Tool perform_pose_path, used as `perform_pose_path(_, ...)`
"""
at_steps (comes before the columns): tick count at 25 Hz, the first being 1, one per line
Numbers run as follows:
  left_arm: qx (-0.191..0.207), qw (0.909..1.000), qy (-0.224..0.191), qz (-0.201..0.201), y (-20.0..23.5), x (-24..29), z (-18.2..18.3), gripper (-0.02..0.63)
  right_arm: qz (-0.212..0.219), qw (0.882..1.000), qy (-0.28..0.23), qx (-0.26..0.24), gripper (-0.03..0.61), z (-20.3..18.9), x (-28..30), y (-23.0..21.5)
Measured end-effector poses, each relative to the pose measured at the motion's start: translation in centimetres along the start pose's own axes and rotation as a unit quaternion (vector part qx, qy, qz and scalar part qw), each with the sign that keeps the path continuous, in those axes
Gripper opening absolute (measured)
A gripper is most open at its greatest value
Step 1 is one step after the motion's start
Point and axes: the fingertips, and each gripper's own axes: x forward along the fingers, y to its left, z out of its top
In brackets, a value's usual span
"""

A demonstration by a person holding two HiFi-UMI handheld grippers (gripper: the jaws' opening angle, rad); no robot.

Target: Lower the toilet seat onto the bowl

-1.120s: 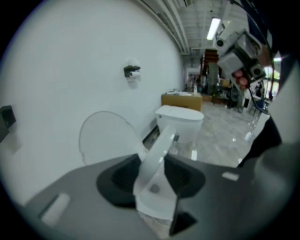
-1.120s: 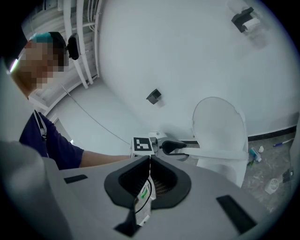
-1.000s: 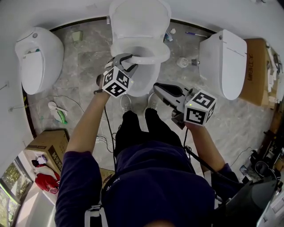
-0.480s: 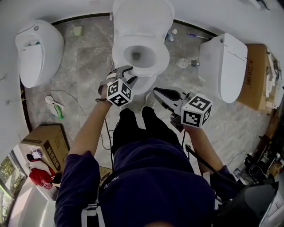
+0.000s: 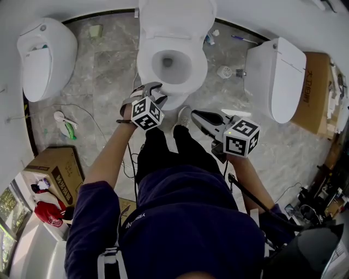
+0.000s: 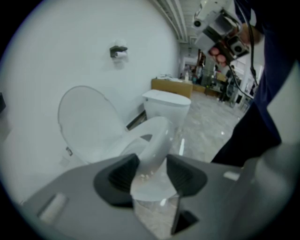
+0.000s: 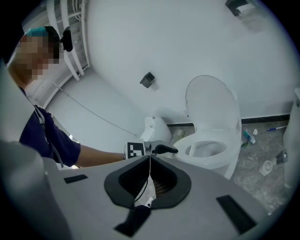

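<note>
Head view: we look steeply down at a white toilet on a marbled floor [image 5: 109,76], at twelve o'clock from the person's feet. Its lid [image 5: 174,16] stands raised against the wall. The toilet seat [image 5: 199,68] appears to lie flat on the bowl [image 5: 177,102]. The left gripper [image 5: 158,92] sits at the seat's front edge, at six o'clock of the ring. The right gripper [image 5: 195,114] hangs apart at four o'clock, over the floor, touching nothing.

Left gripper view: the two dark fingers [image 6: 123,173] stand spread and have just been opening. The rounded front rim of the seat runs between them, and we judge that they no longer pinch it. The lid shows upright behind, at ten o'clock.

Right gripper view: its fingers [image 7: 136,180] are pressed together with nothing held. The toilet stands at two o'clock, seat resting on the bowl, with the left gripper at its front edge.

We judge the lowering itself done and the step in hand to be the release. The next move calls for drawing the left gripper straight back off the rim, without dragging or lifting the seat.
</note>
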Motion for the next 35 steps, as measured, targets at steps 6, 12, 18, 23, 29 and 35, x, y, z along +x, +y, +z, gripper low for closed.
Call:
perform_pose_path(6, -0.017, 0.9994, 0.004, -0.029, -1.3, 0.6, -1.0, 0.207, -0.003, 1.000, 0.012, 0.011, 0.009, -1.5, -0.3, -0.5)
perform_pose_path(12, -0.052, 0.9975, 0.004, -0.048, -2.4, 1.1, -1.9, 0.207, -0.011, 1.000, 0.015, 0.021, 0.009, -2.2, -0.6, -1.3)
perform_pose_path(18, -0.084, 0.9946, 0.006, -0.060, -3.1, 1.8, -2.7, 0.206, -0.015, 0.999, 0.018, 0.028, 0.009, -3.0, -0.7, -1.8)
perform_pose_path(23, -0.105, 0.9919, 0.021, -0.068, -3.6, 2.3, -3.3, 0.202, -0.016, 0.999, 0.018, 0.031, 0.009, -3.2, -0.7, -1.9)
perform_pose_path(29, -0.141, 0.9854, 0.046, -0.085, -4.3, 3.1, -4.1, 0.201, -0.016, 0.999, 0.018, 0.032, 0.009, -3.1, -0.5, -2.0)
perform_pose_path(35, -0.167, 0.9794, 0.055, -0.099, -4.8, 3.9, -4.9, 0.199, -0.015, 0.999, 0.021, 0.037, 0.009, -3.7, -0.5, -2.2)
